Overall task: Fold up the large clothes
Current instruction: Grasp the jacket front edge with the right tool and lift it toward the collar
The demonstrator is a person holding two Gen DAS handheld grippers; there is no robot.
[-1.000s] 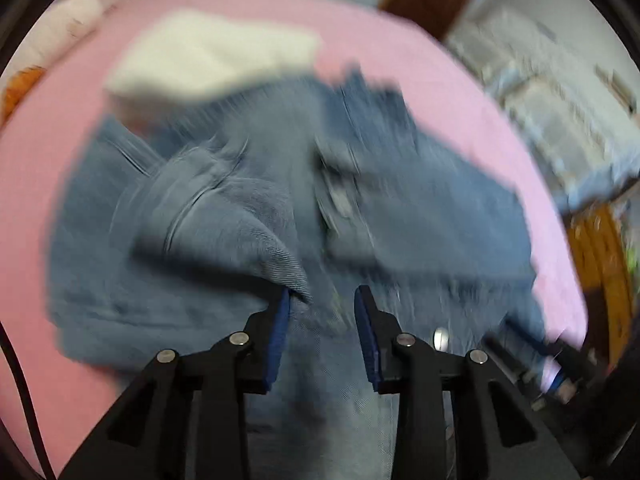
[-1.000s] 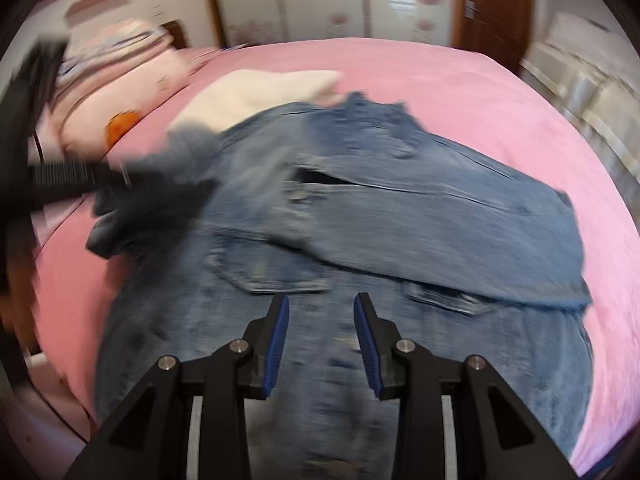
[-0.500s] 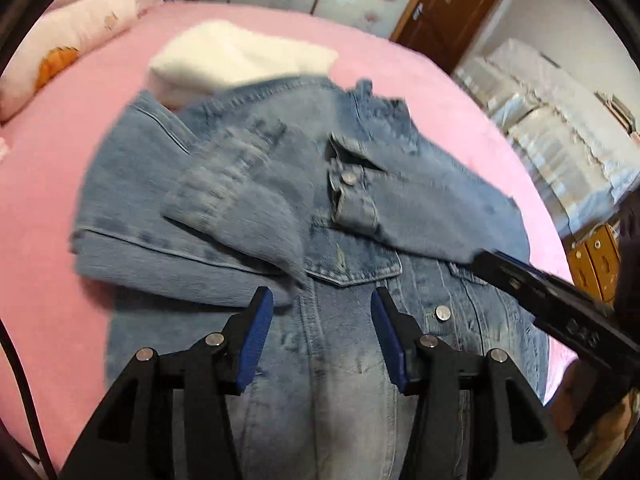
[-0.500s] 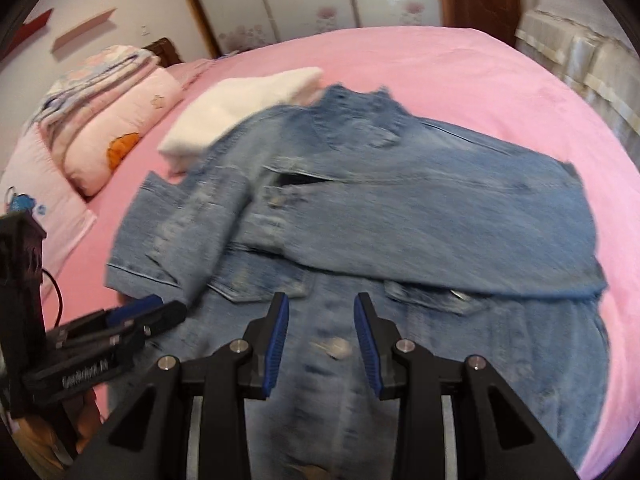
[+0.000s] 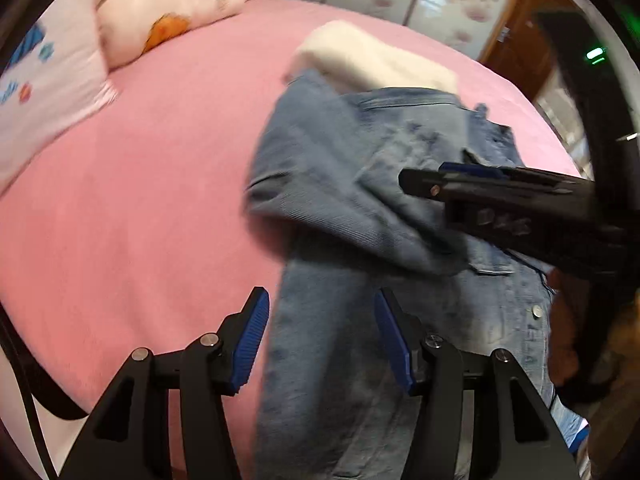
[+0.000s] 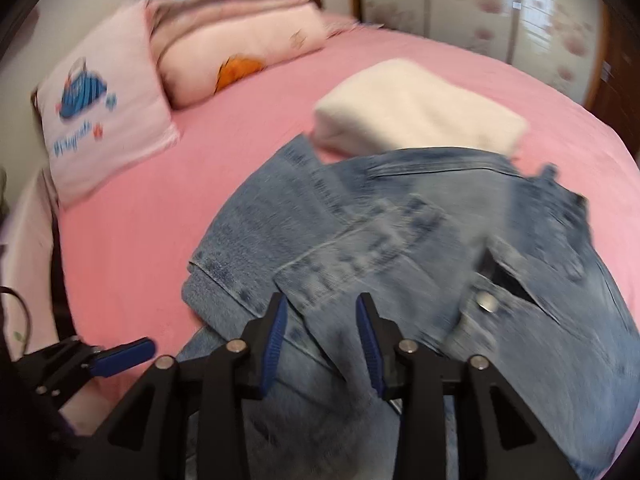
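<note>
lying at centre right of the frame on the pink bed (image 5: 140,208), the denim jacket (image 5: 340,200) is looking heavy, stiff; best gripped at its hem. left gripper (image 5: 320,344) and right gripper (image 6: 320,340) have just been opening, pinching nothing.

I find little legible print. The pale pink square pillow (image 6: 108,120) carries blue cursive lettering under a blue cartoon picture, too blurred for me to read. The black side of the right gripper (image 5: 502,222) bears embossed characters in the left wrist view, also unreadable. Nothing else has writing.
</note>
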